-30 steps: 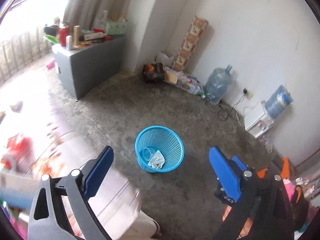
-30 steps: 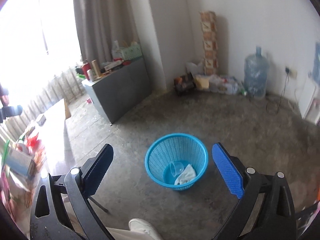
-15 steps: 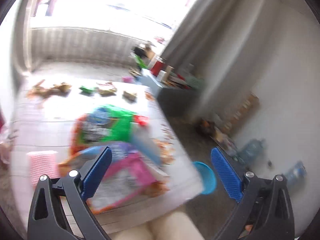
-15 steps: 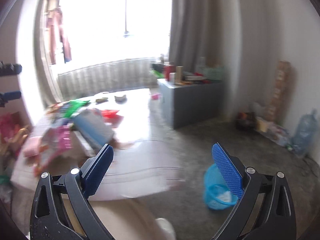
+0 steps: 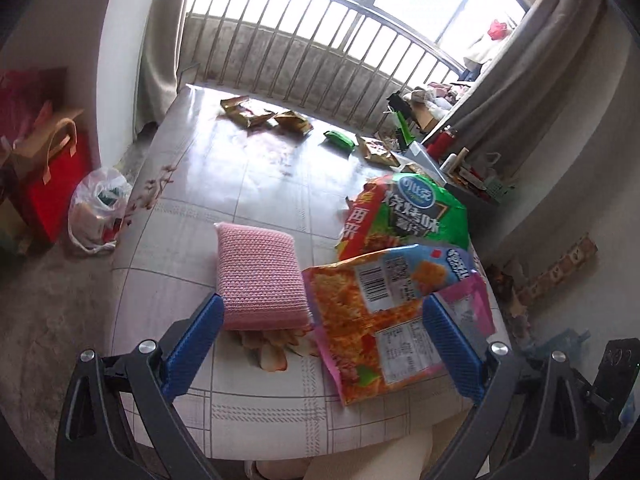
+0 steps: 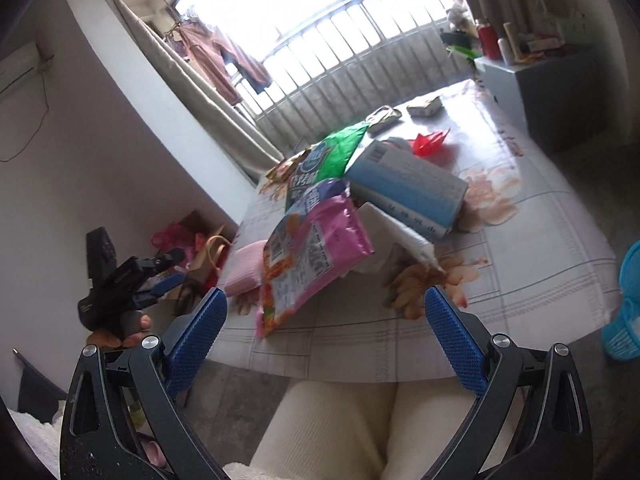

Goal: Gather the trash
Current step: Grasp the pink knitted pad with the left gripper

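Observation:
My left gripper [image 5: 320, 332] is open and empty over the near edge of a cloth-covered table [image 5: 248, 184]. Between its fingers lie a pink knitted pad [image 5: 260, 276] and an orange and pink snack wrapper [image 5: 384, 320]. A green snack bag [image 5: 416, 208] lies behind them. Small wrappers [image 5: 260, 114] lie at the far end. My right gripper [image 6: 324, 332] is open and empty, short of the table. It faces the same pink wrapper [image 6: 316, 252], the green bag [image 6: 328, 156] and a light blue carton [image 6: 404, 188]. The blue trash basket [image 6: 628, 304] stands on the floor at the far right.
A grey cabinet [image 6: 552, 92] with bottles stands past the table. A white plastic bag [image 5: 96, 208] and red bags [image 5: 52, 176] sit on the floor left of the table. My left gripper shows in the right wrist view [image 6: 120, 280]. The person's legs [image 6: 360, 428] are below.
Both grippers swung left from the blue basket on the floor to the table with the wrappers. Both stayed open and empty.

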### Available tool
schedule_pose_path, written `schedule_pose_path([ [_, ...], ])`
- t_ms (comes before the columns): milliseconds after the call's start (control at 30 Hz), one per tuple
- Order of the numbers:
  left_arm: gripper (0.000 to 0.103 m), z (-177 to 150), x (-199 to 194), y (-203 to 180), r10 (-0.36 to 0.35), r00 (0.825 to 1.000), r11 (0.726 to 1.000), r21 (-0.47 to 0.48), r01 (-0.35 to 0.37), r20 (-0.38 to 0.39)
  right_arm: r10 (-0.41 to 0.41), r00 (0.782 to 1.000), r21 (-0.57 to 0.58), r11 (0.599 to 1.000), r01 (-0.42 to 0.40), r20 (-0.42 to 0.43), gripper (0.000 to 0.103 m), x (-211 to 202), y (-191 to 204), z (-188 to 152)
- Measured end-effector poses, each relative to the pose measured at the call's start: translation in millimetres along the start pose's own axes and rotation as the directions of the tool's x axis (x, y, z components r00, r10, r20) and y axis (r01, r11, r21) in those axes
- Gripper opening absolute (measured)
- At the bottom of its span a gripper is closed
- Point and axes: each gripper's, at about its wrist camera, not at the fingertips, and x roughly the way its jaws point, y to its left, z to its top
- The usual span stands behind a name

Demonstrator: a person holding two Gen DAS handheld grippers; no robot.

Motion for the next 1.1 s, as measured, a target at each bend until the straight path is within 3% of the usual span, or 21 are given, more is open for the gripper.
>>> schedule_pose_path([
  [133, 0.097, 7, 40, 11, 0.055, 0.996, 0.998, 0.004, -0.055, -0.071, 0.016, 0.998, -0.012, 1.0, -0.016, -0.055, 0.094, 28, 31, 1],
  [333, 0.097, 15, 94, 15, 0.199, 0.974, 0.977, 0.094, -0.19, -0.107, 0.032, 0.991, 0.013, 0.999, -0.031, -0.13, 0.089, 67, 34, 1],
  [800, 0.097, 12, 133, 21, 0.26, 0.953, 0.956, 0.181, -0.231, -0.157, -0.054, 0.992, 0.038, 0.998, 0.059, -0.117, 0.086, 61, 7, 4],
  [1100, 0.082, 15, 123, 38, 0.233, 0.959, 0.967, 0.139, -0.212, -0.16, -0.081, 0.994, 0.075, 0.993, 0.086, -0.068, 0.086, 45, -12, 13],
])
